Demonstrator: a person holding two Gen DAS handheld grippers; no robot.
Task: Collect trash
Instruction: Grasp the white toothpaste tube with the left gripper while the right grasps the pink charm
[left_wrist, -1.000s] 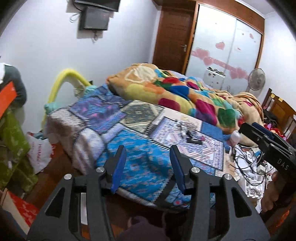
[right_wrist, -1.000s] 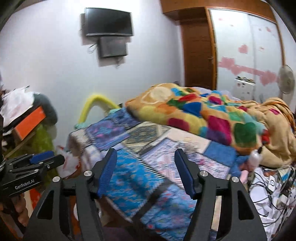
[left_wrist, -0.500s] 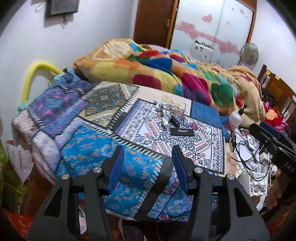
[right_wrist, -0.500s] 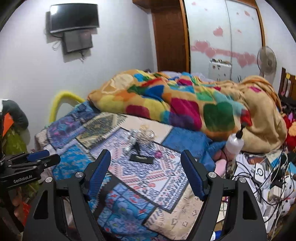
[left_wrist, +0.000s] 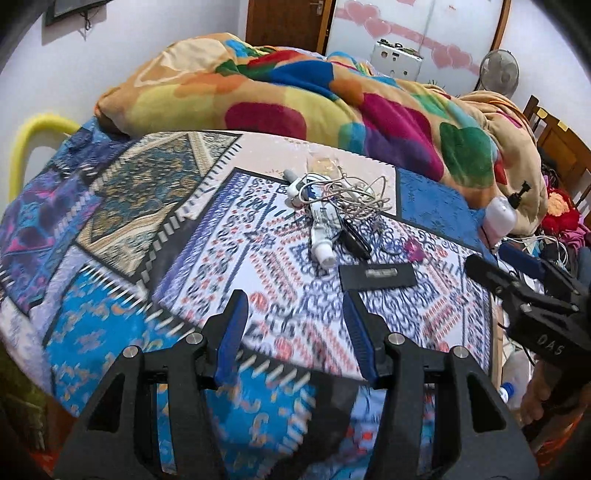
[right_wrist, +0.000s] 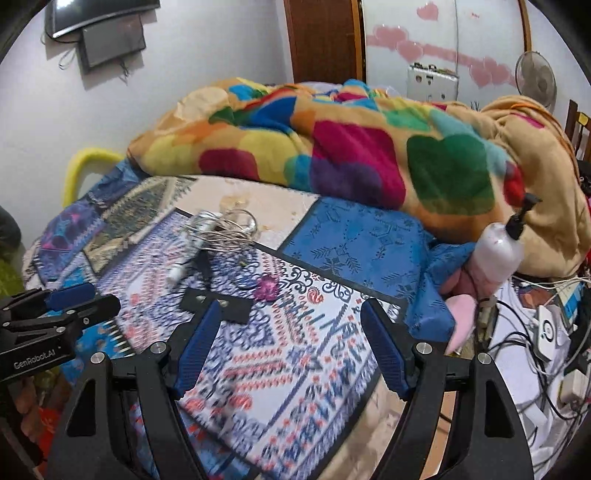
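A small heap lies on the patterned bedspread (left_wrist: 229, 258): a white tube (left_wrist: 320, 221), a tangled pale cable (left_wrist: 358, 195), a flat black case (left_wrist: 376, 275), a purple scrap (left_wrist: 414, 251) and a clear wrapper (left_wrist: 323, 162). My left gripper (left_wrist: 294, 299) is open and empty, above the bed's near part and short of the heap. My right gripper (right_wrist: 291, 306) is open wide with nothing between its fingers. The black case (right_wrist: 236, 310) and purple scrap (right_wrist: 267, 288) lie just beyond its tips. Each gripper shows at the edge of the other's view.
A bright patchwork blanket (left_wrist: 332, 107) is piled behind the heap. A pump bottle (right_wrist: 498, 251) stands at the bed's right edge above a tangle of wires and power strips (right_wrist: 546, 332). A yellow padded rail (left_wrist: 26, 147) sits at the left, a fan (right_wrist: 535, 81) at the back right.
Both grippers have come down and forward over the bed, so the heap looks larger and nearer. The right gripper's jaws have spread wider.
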